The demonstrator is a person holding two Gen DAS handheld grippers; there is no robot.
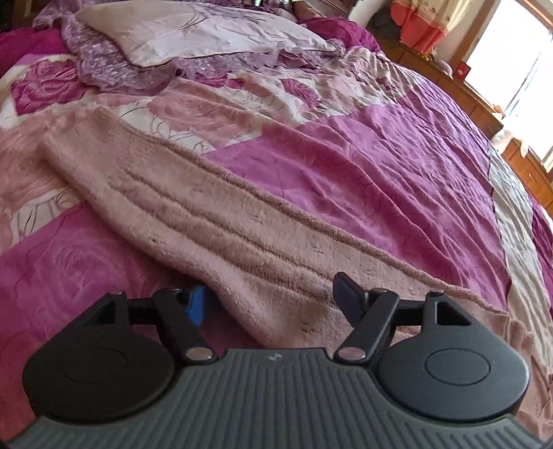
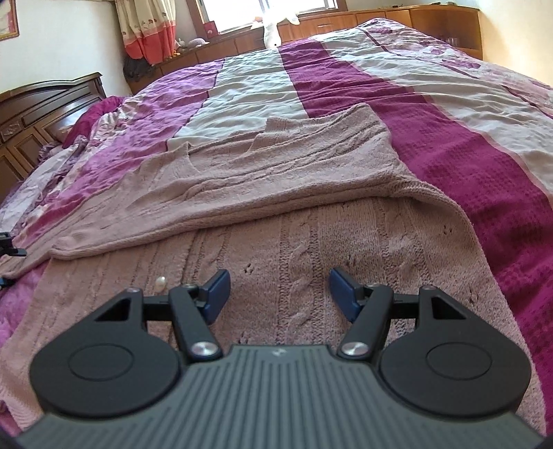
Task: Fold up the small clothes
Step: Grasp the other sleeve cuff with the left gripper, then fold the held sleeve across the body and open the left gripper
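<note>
Sweater (image 2: 276, 241): dusty-pink cable knit, spread flat on the bedspread; in the right wrist view its upper part is folded over the lower panel, the fold edge running across the frame just beyond the fingertips.
Sweater sleeve (image 1: 193, 207): in the left wrist view, a long fuzzy pink strip with three ribbed lines, lying straight and reaching diagonally away toward the upper left.
Left gripper (image 1: 273, 304): jaws spread wide, holding nothing; near end of the sleeve lies between the fingers; the blue pad (image 1: 195, 307) on the left finger sits at the sleeve's edge, contact cannot be determined.
Right gripper (image 2: 278, 293): jaws spread wide, holding nothing; positioned over the cable-knit lower panel, both blue pads (image 2: 217, 290) just above or on the knit, contact cannot be determined.
Small white bead (image 2: 160, 284): rests on the knit just beside the left finger of the right gripper.
Bedspread (image 1: 380, 165): magenta, pink and cream patches with rose print, wrinkled; in the right wrist view, magenta and grey-white stripes.
Pillow (image 1: 193, 31): pale satin with lilac ruffle, at the far end of the bed in the left wrist view.
Headboard (image 2: 41, 114): dark carved wood, far left in the right wrist view.
Curtain (image 2: 148, 34): cream and orange, beside the window.
</note>
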